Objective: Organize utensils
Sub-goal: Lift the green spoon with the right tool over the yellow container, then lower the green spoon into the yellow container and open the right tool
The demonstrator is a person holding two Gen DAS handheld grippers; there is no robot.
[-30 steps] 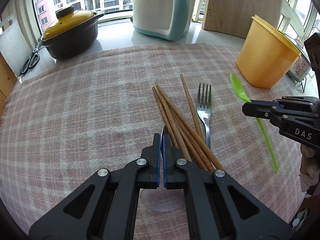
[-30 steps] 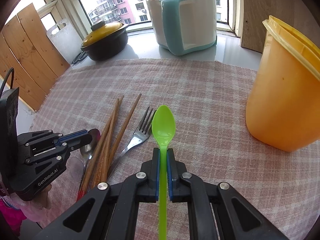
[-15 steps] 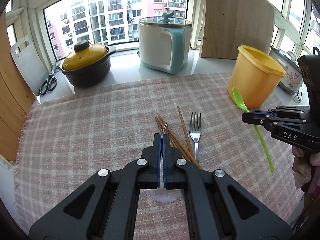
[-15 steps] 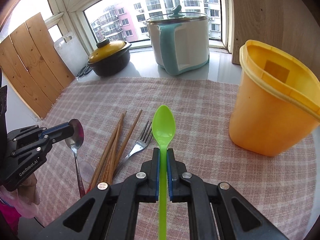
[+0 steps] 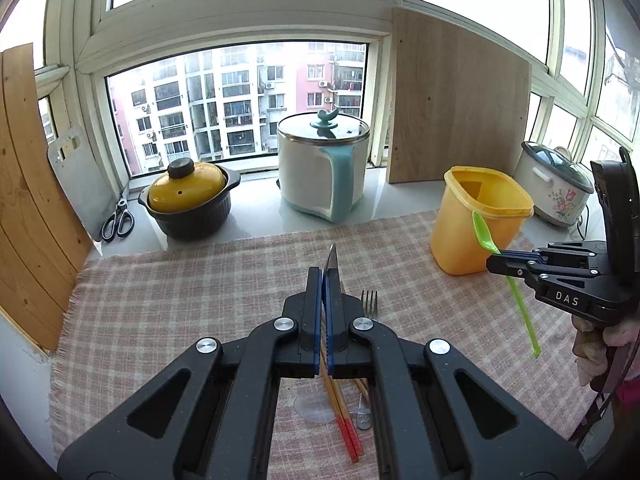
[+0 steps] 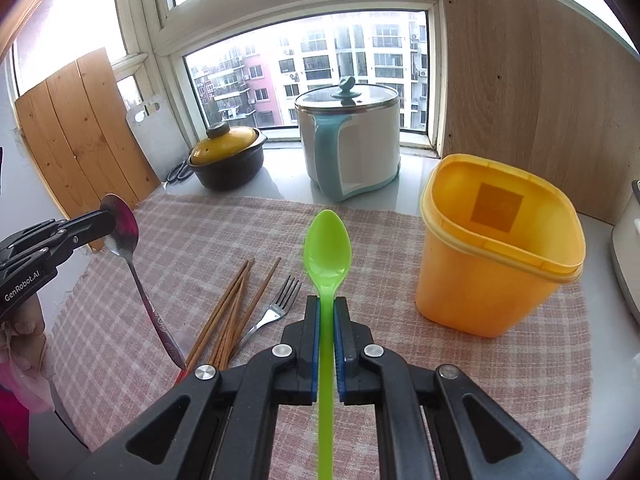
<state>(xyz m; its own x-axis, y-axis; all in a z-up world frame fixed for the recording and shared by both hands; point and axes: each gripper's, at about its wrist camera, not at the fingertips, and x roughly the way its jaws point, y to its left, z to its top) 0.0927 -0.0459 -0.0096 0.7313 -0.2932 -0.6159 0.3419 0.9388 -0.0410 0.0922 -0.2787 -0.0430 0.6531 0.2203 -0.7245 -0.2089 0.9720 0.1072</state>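
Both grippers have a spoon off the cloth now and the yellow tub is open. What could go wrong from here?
1. The left gripper pinches the metal spoon at its bowl, so the long handle hangs free and might swing or slip.
2. The green spoon juts past both ends of the right gripper; it could catch the yellow tub rim.
3. Both heading for the tub could collide.

A lime-green plastic spoon (image 6: pixel 327 252) was clamped by its thin handle, bowl forward and clear of the checked cloth, while a metal spoon (image 6: pixel 125 232) with a patterned handle hung held at its bowl, handle slanting down. A silver fork (image 6: pixel 276 304) lay flat on the cloth, tines toward the window, just beside a loose bundle of brown wooden chopsticks (image 6: pixel 230 312) with red ends. The open orange plastic container (image 6: pixel 492 280) stood upright on the cloth's far right part.
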